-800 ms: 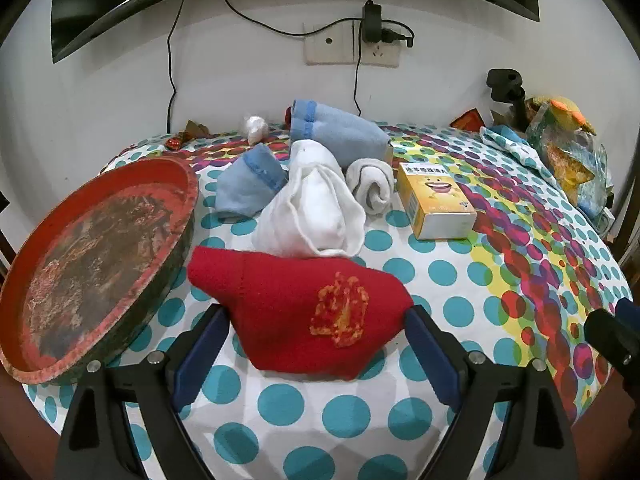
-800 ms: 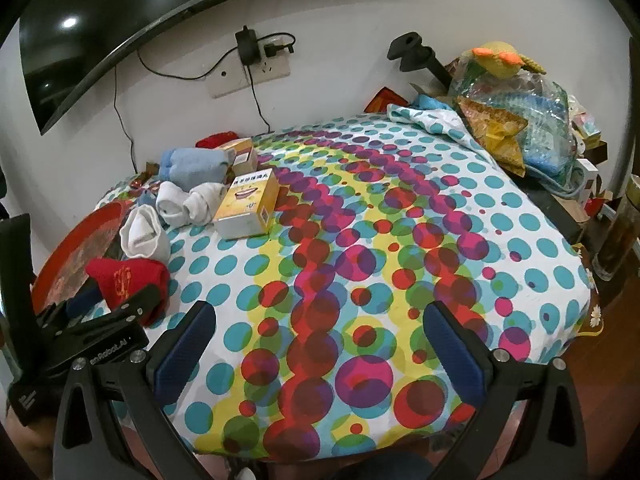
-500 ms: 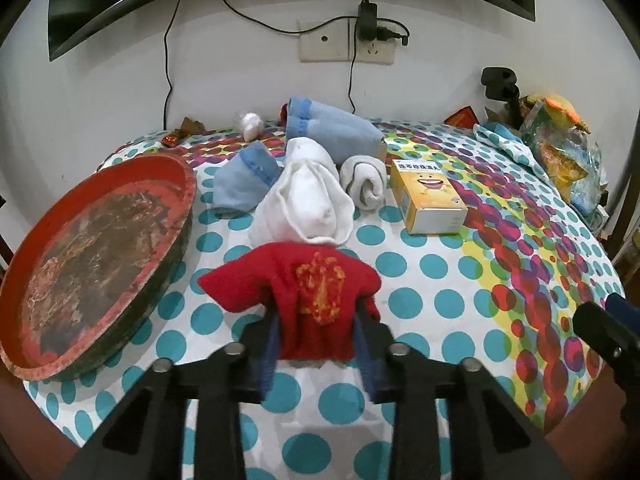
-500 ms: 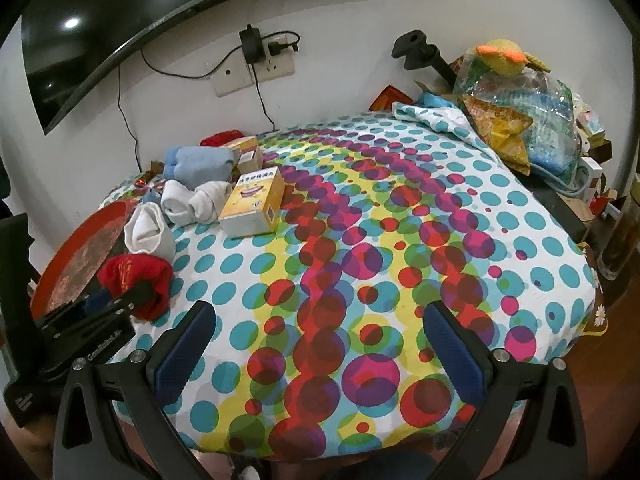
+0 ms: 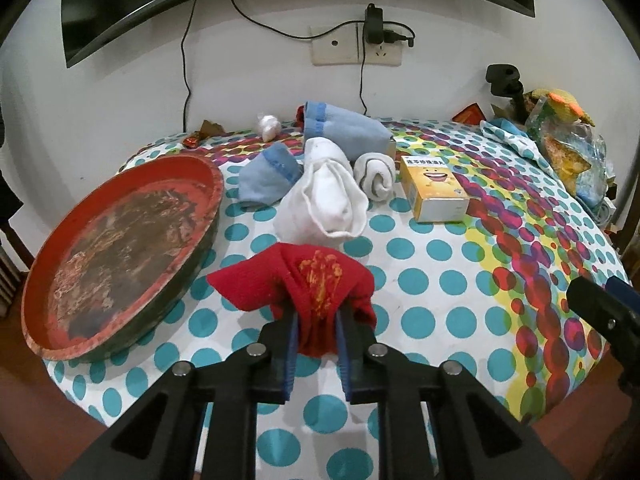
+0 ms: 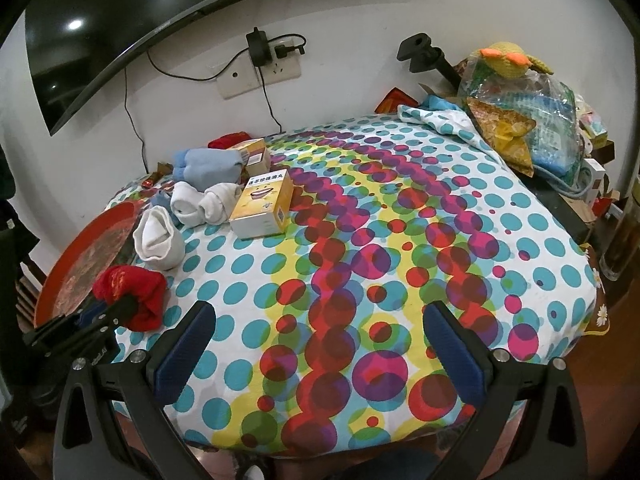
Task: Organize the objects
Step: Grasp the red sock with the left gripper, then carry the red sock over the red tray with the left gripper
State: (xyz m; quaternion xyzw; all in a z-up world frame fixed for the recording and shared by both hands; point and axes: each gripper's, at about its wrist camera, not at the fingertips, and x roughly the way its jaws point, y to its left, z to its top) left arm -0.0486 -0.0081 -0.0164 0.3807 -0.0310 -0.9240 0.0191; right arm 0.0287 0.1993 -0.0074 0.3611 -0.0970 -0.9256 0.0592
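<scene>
Since a moment ago my left tongs [image 5: 316, 334] have closed in from wide apart and now pinch the red sock [image 5: 308, 288] hard, its middle bunched up between the blue pads while its ends flop out to either side. It sits at the near left part of the dotted tablecloth [image 5: 440, 248], just right of the red round tray [image 5: 120, 240]; whether it touches the cloth I cannot tell. Just beyond it lies a white sock bundle [image 5: 324, 200], and farther back a rolled white sock [image 5: 376, 174], two light blue socks [image 5: 344, 130] and, to the right, a yellow box [image 5: 434, 188]. My right tongs [image 6: 320, 340] hang spread wide over the near edge of the table, gripping nothing, well to the right of the red sock [image 6: 132, 292] and the left tongs [image 6: 104, 316].
</scene>
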